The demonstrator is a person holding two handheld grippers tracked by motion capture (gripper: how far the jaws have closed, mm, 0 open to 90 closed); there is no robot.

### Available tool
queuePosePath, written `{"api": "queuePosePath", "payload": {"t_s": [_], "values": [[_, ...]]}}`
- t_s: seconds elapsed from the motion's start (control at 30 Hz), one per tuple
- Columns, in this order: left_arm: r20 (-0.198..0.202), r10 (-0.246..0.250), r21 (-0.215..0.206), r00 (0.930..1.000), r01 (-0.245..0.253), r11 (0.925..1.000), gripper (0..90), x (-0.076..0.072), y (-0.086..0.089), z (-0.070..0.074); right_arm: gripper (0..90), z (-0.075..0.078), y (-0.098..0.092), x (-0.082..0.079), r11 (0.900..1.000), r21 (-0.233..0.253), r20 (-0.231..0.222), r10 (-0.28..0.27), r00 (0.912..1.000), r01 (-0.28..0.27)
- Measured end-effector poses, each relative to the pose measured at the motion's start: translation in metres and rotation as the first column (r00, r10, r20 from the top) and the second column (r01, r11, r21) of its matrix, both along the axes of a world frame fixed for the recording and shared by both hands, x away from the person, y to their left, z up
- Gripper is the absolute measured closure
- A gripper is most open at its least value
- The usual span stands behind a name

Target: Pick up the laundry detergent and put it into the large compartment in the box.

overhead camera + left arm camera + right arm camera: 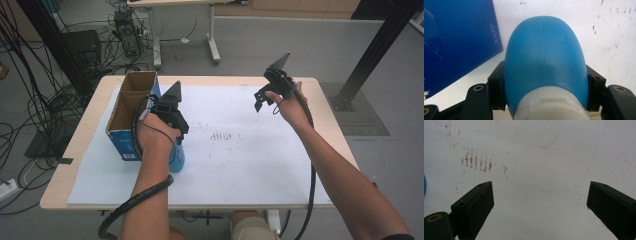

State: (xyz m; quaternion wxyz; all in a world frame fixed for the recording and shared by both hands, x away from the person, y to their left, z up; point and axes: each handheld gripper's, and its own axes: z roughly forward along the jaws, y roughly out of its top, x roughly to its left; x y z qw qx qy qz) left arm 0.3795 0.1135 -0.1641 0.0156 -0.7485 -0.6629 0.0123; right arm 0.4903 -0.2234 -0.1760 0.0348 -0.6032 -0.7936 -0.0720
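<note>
A blue bottle (545, 57) with a white neck stands on the white mat, just right of a blue cardboard box (131, 112). My left gripper (176, 131) is shut on the bottle (178, 157), its two black pads (496, 86) pressed against the bottle's sides just above the white neck. My right gripper (262, 99) hangs in the air over the mat's far right part. Its jaws stand wide apart with nothing between them, and the stained white mat (534, 170) lies below them.
The blue box is open at the top and appears empty, at the table's left side. Its dark blue wall (456, 42) lies close beside the bottle. Brown smudges (224, 135) mark the mat's middle. Cables and table legs lie on the floor beyond the table.
</note>
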Motion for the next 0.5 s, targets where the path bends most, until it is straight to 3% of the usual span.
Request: {"api": "queuePosePath", "payload": {"t_s": [0.5], "values": [[0.003, 0.003, -0.003, 1.0, -0.003, 1.0, 37.5, -0.0006, 0.001, 0.0, 7.1, 0.0004, 0.0015, -0.0004, 1.0, -0.002, 0.0, 0.001, 1.0, -0.001]]}}
